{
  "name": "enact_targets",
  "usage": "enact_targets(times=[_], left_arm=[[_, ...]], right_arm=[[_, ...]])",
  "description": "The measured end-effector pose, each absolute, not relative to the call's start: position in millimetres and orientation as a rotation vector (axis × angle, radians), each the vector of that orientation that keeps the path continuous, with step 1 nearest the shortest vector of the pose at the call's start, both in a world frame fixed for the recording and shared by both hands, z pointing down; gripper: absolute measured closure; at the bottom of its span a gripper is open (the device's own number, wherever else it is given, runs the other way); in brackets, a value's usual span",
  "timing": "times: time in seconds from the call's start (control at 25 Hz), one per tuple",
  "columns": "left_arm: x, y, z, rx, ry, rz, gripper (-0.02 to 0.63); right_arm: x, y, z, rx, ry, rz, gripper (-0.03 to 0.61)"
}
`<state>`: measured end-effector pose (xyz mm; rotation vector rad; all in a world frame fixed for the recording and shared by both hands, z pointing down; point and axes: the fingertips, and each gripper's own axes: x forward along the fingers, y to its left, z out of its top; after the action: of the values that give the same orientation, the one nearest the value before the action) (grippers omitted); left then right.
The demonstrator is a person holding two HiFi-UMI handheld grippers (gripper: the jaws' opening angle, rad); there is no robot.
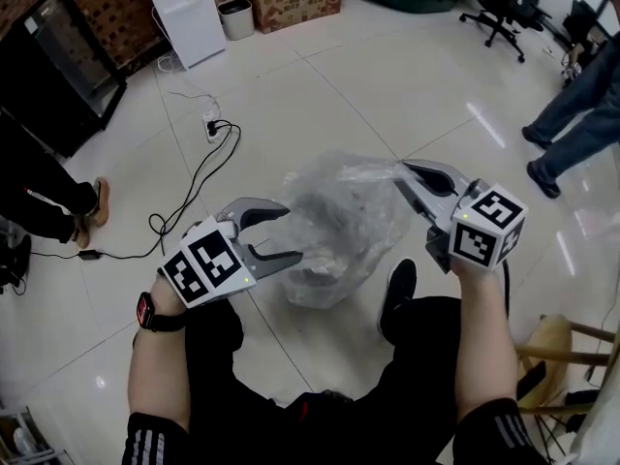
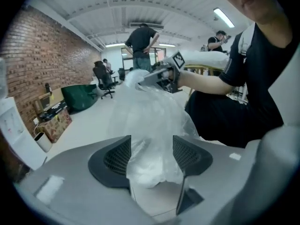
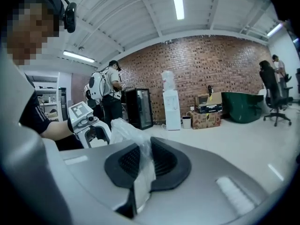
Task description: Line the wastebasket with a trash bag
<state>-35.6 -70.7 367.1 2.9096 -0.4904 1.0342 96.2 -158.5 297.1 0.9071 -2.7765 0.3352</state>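
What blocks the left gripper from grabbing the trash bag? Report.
Nothing, it seems: likely yes. The left gripper is open, with the trash bag hanging between its fingers; the right gripper pinches its upper edge.

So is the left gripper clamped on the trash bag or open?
Open. The left gripper has its pads apart, with the clear trash bag loose between them; only the right gripper pinches the bag.

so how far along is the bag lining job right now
Done: the trash bag is unfolded and puffed open between the grippers. In hand: the right gripper is clamped on its edge; the left gripper has its jaws apart with film between them, not pinched. Left: the only wastebasket I can make out stands far off by the cardboard box, so fitting the bag is still to do.
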Motion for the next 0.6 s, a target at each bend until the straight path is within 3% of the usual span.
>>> enact_targets(times=[0.24, 0.32, 0.4, 0.52, 0.6], left_arm=[[1.6, -52.3, 424.6, 2.855, -0.364, 1.286, 0.330], [12.3, -52.5, 447.7, 2.844, -0.352, 1.350, 0.353], [20.4, -53.8, 467.5, 2.850, -0.330, 1.403, 0.407], [24.9, -58.4, 474.9, 2.844, -0.361, 1.362, 0.593], [17.6, -62.9, 462.5, 2.842, -0.414, 1.289, 0.612]], right_arm=[[98.6, -161.0, 310.6, 0.903, -2.731, 0.361, 0.571], [98.1, -161.1, 313.5, 0.894, -2.729, 0.372, 0.571], [97.2, -161.6, 317.4, 0.888, -2.720, 0.385, 0.571], [95.0, -161.8, 324.3, 0.865, -2.696, 0.383, 0.571], [95.5, -161.4, 330.6, 0.837, -2.665, 0.358, 0.571]])
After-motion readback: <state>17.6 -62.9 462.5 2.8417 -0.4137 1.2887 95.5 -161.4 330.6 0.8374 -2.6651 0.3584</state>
